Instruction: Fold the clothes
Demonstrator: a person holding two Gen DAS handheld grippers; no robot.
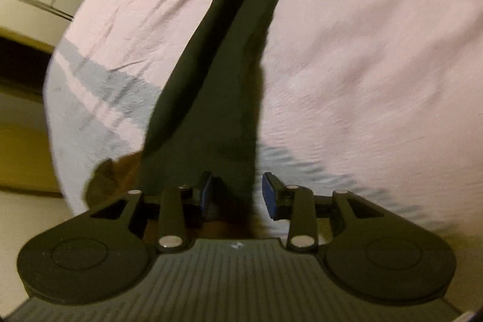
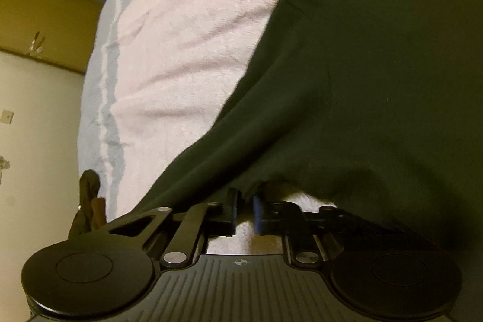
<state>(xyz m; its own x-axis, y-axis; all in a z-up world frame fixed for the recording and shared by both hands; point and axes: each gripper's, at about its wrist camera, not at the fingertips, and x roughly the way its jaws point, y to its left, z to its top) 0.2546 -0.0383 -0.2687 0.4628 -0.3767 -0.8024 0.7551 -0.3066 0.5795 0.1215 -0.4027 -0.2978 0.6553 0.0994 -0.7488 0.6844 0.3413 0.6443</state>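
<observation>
A dark green garment [image 1: 229,56] lies stretched over a pink bed cover [image 1: 362,50]. In the left wrist view it runs as a long narrow strip from the top down to my left gripper [image 1: 237,192], whose blue-padded jaws stand apart with the strip's end between them, not pinched. In the right wrist view the garment [image 2: 347,86] is a wide dark mass at the right, and its lower edge hangs into my right gripper [image 2: 245,208], whose jaws are nearly together on that edge.
The pink cover [image 2: 187,50] has a pale blue and grey striped border [image 1: 90,86] by the bed's edge. A brown piece of cloth [image 2: 87,201] lies at the bed edge on the left. Cream walls and yellow furniture [image 2: 39,17] stand beyond.
</observation>
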